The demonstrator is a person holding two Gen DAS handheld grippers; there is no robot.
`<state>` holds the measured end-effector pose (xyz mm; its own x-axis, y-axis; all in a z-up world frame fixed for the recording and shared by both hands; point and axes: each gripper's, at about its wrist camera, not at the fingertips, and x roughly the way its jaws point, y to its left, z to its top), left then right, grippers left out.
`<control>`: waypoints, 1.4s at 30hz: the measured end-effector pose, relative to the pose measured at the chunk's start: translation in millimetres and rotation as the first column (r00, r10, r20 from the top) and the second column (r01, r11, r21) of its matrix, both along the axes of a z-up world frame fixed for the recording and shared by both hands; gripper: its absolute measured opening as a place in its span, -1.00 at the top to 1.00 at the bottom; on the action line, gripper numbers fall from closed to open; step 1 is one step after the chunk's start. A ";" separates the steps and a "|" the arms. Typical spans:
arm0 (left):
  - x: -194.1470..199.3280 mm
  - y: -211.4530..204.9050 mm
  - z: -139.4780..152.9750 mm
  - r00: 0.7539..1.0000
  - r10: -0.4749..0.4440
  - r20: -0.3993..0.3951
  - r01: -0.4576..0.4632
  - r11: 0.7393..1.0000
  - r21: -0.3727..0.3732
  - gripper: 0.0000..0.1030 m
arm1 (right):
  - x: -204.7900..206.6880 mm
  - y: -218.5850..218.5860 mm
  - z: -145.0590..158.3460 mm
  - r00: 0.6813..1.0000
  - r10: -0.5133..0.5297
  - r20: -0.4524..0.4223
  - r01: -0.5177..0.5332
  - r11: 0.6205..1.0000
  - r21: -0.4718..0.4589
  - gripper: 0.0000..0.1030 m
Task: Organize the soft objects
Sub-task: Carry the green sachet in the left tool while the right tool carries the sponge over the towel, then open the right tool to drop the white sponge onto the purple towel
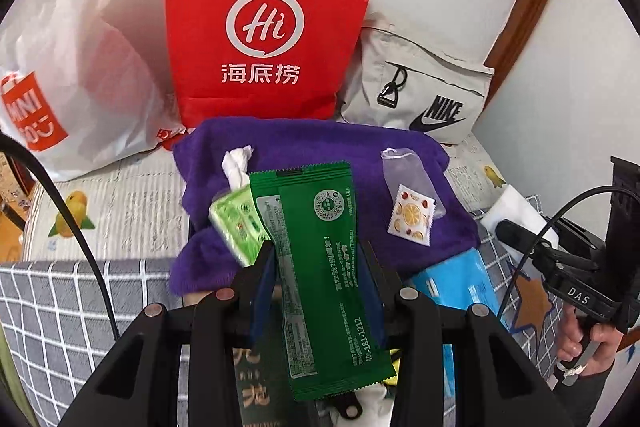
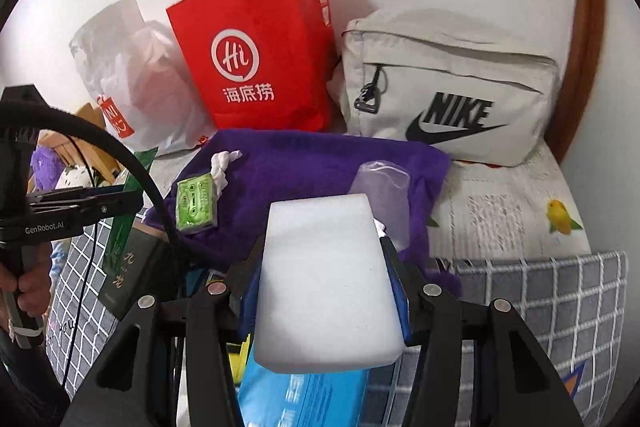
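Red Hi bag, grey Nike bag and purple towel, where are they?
red Hi paper bag [image 1: 264,27], left wrist view, on its white logo.
grey Nike bag [image 2: 452,83], right wrist view, front panel.
purple towel [image 2: 304,171], right wrist view, bare middle.

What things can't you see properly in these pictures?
- Left wrist view: the dark box is mostly hidden behind the left hand-held gripper and its green packet.
- Right wrist view: the blue pack is cut off by the bottom edge, under the white sponge block.
- Both views: inside the red paper bag is hidden.
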<state>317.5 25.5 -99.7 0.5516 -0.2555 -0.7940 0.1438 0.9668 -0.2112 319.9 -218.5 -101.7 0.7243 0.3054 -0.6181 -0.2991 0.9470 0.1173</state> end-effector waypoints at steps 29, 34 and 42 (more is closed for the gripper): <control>86.3 14.6 -21.3 0.996 0.028 -0.087 -0.023 0.998 0.059 0.27 | 188.6 77.6 -61.6 0.960 0.112 -0.255 -0.165 0.967 -0.196 -0.02; 93.4 14.5 -28.6 0.994 0.031 -0.103 -0.025 0.998 0.060 0.27 | 194.1 78.5 -69.0 0.942 0.133 -0.308 -0.195 0.964 -0.179 -0.23; 104.9 6.1 -35.2 0.991 0.011 -0.134 -0.007 1.000 0.025 0.27 | 181.9 65.9 -53.5 0.942 0.191 -0.275 -0.231 0.965 -0.121 -0.28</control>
